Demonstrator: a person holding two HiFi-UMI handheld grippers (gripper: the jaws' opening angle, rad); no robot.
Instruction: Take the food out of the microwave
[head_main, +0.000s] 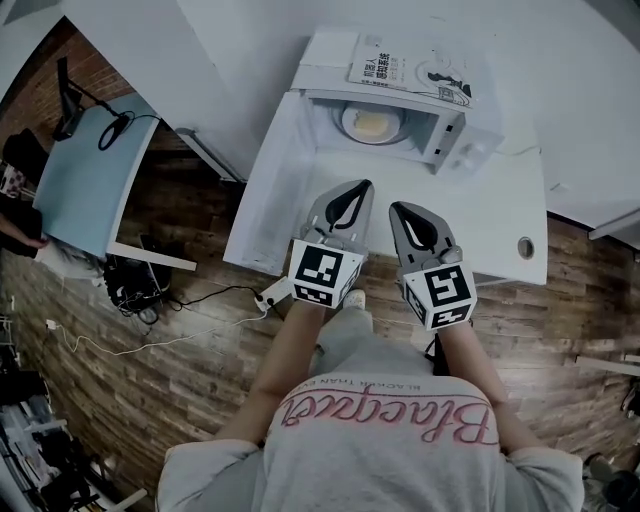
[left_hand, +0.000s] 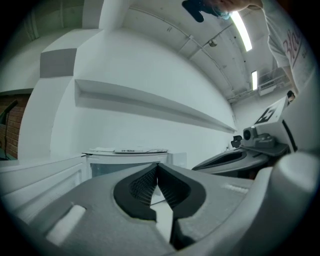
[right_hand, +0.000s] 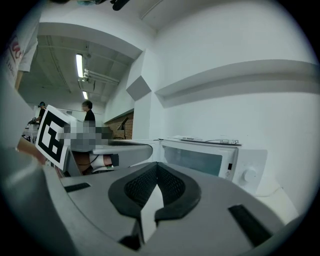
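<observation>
Closest to the person, the left gripper and the right gripper are held side by side at about waist level, both pointing at the white table. Each has its jaws pressed together with nothing between them. Beyond them on the table sits the white microwave, with a book lying on its top. Its door looks closed to me. The food, something pale on a plate, is inside and shows through the window. I'd say this is the approach, with nothing touched yet. Next, one gripper has to reach the door, catch its edge and swing it open. Only then can the jaws part to take the plate.
</observation>
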